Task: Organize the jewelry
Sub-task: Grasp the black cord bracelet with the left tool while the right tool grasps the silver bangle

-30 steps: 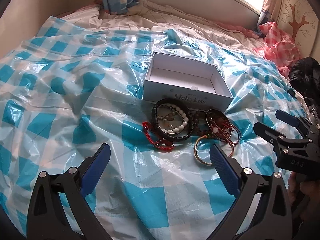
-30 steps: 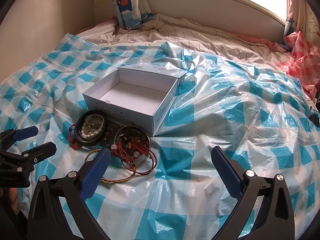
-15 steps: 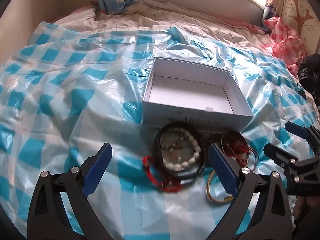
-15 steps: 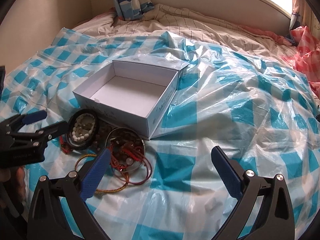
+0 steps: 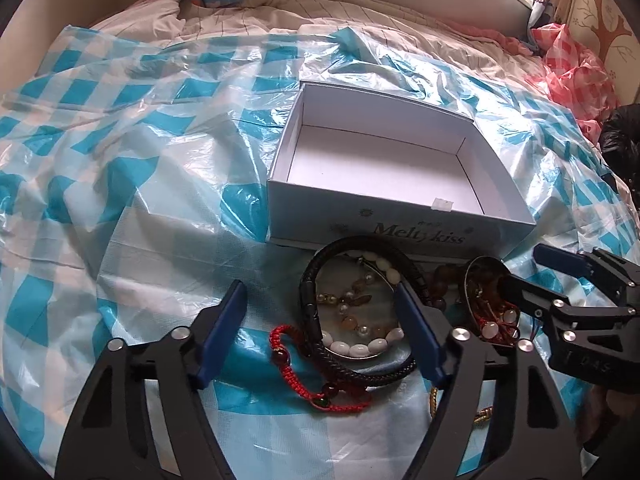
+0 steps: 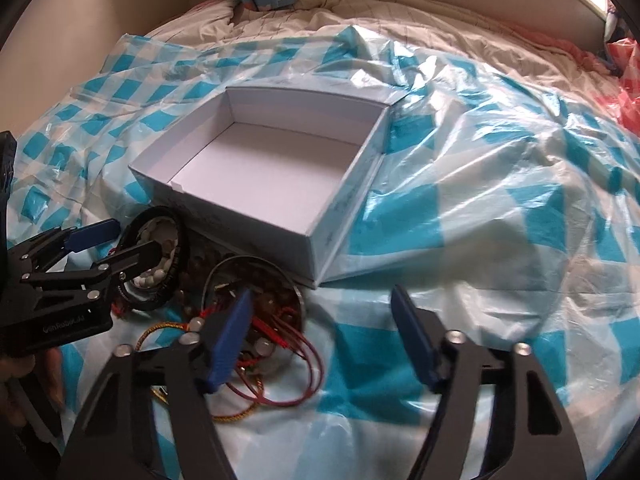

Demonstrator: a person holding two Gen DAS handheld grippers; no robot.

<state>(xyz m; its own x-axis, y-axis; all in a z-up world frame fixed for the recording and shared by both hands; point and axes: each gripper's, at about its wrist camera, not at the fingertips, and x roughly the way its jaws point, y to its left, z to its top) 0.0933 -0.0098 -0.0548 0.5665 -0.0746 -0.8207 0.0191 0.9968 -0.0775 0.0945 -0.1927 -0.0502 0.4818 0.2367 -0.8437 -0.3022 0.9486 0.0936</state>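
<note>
A pile of jewelry lies in front of an empty white box lettered "Melty kiss". A black braided bracelet rings a white bead bracelet, with a red cord bracelet beside them. A round silver dish holds red cords and beads. My left gripper is open, low over the black and red bracelets. My right gripper is open, its left finger over the dish. The box also shows in the right wrist view. Each gripper shows in the other's view, the left gripper and the right gripper.
Everything sits on a blue and white checked plastic sheet spread over a bed. Rumpled beige bedding lies behind. A red checked bag and a black bag lie at the right edge.
Both grippers have moved forward and down toward the jewelry pile. The left now hovers over the black bracelet, the right over the dish. Both stay open.
</note>
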